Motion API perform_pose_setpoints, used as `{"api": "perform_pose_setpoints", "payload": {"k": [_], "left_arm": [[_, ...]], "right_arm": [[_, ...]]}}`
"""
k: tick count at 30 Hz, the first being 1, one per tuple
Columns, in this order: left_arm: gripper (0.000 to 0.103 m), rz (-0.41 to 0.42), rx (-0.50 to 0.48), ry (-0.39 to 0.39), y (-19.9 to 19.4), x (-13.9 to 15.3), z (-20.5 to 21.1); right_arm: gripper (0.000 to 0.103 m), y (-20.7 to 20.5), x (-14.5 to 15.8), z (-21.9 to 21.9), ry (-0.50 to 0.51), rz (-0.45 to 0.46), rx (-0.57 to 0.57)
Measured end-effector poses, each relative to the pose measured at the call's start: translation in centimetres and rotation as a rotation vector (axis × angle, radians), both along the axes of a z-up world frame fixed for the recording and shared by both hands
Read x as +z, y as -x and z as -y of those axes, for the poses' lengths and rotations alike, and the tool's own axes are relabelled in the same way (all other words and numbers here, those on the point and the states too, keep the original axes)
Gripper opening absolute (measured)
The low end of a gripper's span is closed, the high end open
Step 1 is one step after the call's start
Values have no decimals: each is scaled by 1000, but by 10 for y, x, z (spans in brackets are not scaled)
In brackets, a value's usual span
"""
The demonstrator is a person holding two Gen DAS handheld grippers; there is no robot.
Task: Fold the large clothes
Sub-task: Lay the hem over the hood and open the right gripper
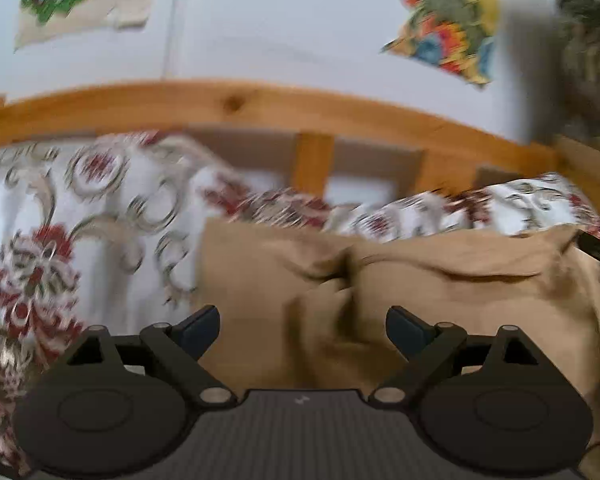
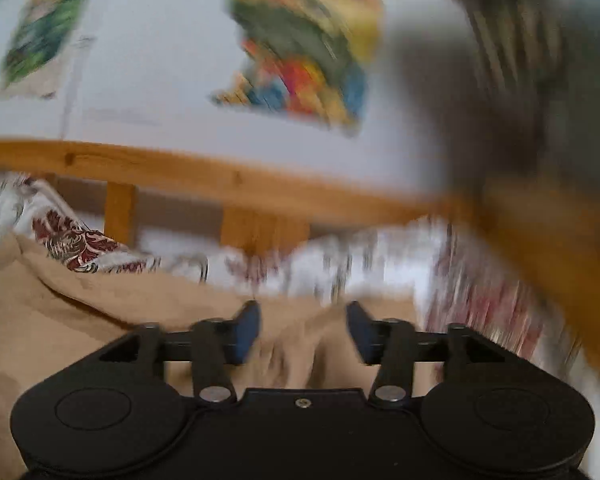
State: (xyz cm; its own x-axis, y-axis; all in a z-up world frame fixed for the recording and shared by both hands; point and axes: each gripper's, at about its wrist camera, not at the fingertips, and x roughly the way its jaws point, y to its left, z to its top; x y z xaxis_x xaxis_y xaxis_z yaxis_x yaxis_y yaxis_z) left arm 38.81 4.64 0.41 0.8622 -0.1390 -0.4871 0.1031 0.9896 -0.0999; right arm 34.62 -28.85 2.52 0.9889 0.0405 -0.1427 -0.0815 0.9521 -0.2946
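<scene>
Both the left tongs (image 1: 302, 330) and right tongs (image 2: 303, 330) are hanging released over the tan garment (image 1: 440, 300), gripping nothing. It is lying rumpled on the flowered bedspread (image 1: 80, 220), its far edge at twelve o'clock below the wooden bed rail (image 1: 260, 104) and white wall (image 1: 280, 32).

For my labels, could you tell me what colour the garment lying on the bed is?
Plain tan garment, no pattern; clearest in the left wrist view.

Place: bedroom in a home.
Bed: pine headboard (image 1: 236, 104) with upright slats, set against the wall.
Bedding: white cover (image 1: 60, 216) with red and grey floral print, spread over the mattress.
Wall: plain pale surface (image 1: 280, 20); two colourful pictures (image 1: 448, 20) fixed above the headboard.
Laundry: tan garment (image 1: 460, 292) lying on the bed.
</scene>
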Motion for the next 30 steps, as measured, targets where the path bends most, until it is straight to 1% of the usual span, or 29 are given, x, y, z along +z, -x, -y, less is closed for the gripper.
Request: {"api": "perform_pose_setpoints", "payload": {"k": [2, 4, 5, 6, 8, 9, 11, 15, 17, 19, 21, 23, 24, 25, 26, 28, 30], "left_arm": [[94, 60, -22, -25, 4, 6, 12], [100, 96, -38, -38, 4, 7, 24], [100, 82, -49, -55, 2, 5, 31], [100, 51, -60, -87, -2, 1, 39], [100, -36, -62, -180, -12, -12, 54], [100, -67, -61, -210, -16, -19, 57], [100, -112, -66, -243, -22, -32, 61], [103, -165, -78, -214, -32, -48, 55], [103, -184, -85, -189, -37, -51, 52], [103, -190, -82, -181, -35, -47, 52], [103, -193, -70, -167, -29, -43, 50], [102, -189, -59, -160, -21, -39, 44], [102, -185, -55, -160, -16, -38, 43], [102, -183, -48, -163, -11, -37, 41], [102, -186, -40, -168, -5, -37, 41], [102, -204, -31, -203, 4, -40, 41], [103, -234, -19, -281, 10, -43, 47]], "right_arm": [[62, -3, -1, -13, 48, 1, 50], [62, -11, -8, -27, 96, -32, 73], [62, -16, -13, -33, 118, -55, 71], [63, -21, -20, -37, 136, -86, 64], [64, -32, -34, -40, 145, -159, 41], [64, -35, -41, -42, 137, -178, 32], [64, -35, -53, -40, 136, -165, 28], [65, -31, -65, -50, 211, -109, 24], [65, -29, -72, -51, 245, -78, 40], [65, -30, -72, -51, 244, -82, 42], [65, -29, -64, -45, 200, -108, 55], [74, -25, -51, -33, 105, -161, 55], [85, -19, -45, -27, 66, -182, 52], [90, -13, -42, -22, 55, -187, 43], [92, -6, -41, -21, 68, -184, 33], [93, 7, -45, -22, 149, -175, 22], [94, 19, -52, -23, 220, -161, 19]]}}
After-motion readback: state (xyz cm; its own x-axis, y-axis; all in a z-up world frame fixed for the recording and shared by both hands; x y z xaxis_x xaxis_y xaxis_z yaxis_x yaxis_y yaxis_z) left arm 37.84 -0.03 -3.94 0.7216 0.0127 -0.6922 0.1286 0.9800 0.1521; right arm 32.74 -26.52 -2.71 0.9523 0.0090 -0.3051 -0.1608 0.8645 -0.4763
